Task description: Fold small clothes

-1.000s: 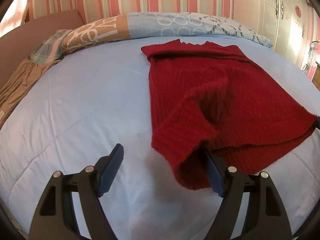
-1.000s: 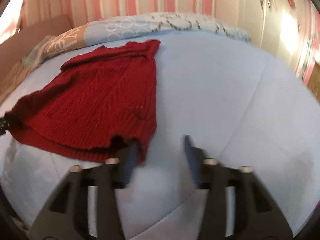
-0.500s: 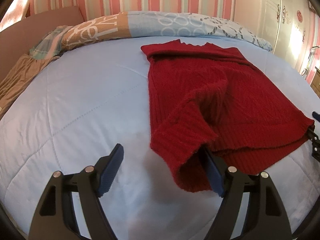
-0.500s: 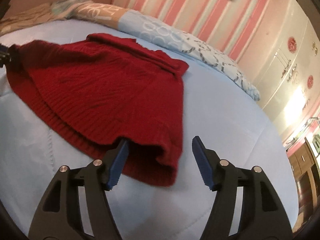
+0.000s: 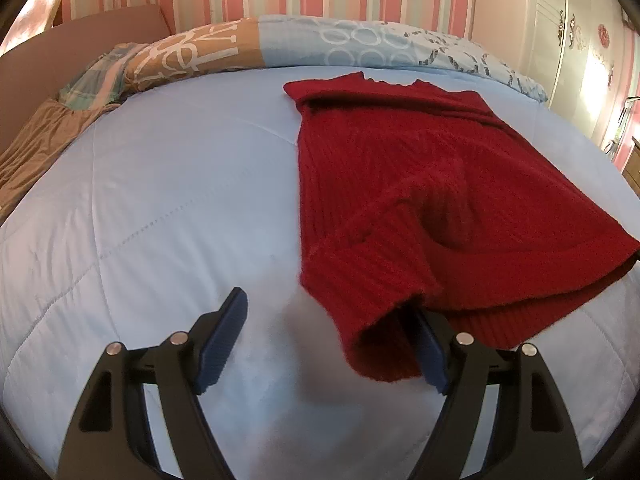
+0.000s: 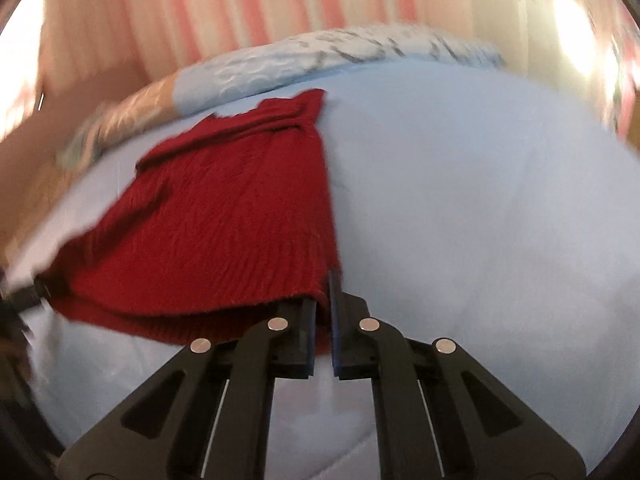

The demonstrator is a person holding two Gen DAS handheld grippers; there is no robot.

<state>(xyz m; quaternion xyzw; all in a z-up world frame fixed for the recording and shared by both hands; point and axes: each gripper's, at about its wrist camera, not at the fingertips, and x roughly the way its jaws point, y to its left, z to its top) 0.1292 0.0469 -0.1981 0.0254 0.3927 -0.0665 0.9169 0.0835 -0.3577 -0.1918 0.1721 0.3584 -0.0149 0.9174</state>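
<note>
A red knit sweater [image 5: 440, 168] lies spread on the light blue quilt [image 5: 160, 200], its neck toward the pillows. My left gripper [image 5: 324, 304] stands open at the sweater's near left hem corner. That corner droops over the inner side of the right finger [image 5: 430, 356], and nothing presses on it. In the right wrist view the sweater [image 6: 224, 232] runs off to the left. My right gripper [image 6: 326, 280] is shut on its near right hem corner, with knit pinched between the pads. The picture there is blurred.
Patterned pillows [image 5: 360, 48] lie along the head of the bed under a striped pink wall. A brown board [image 5: 60, 52] and brown bedding stand at the left. A white wardrobe [image 5: 580, 40] is at the right. Bare quilt [image 6: 480, 220] stretches right of the sweater.
The right gripper's jaws went from apart around the hem corner to shut on it, and its view swung and rolled. The left gripper and the corner on it kept still.
</note>
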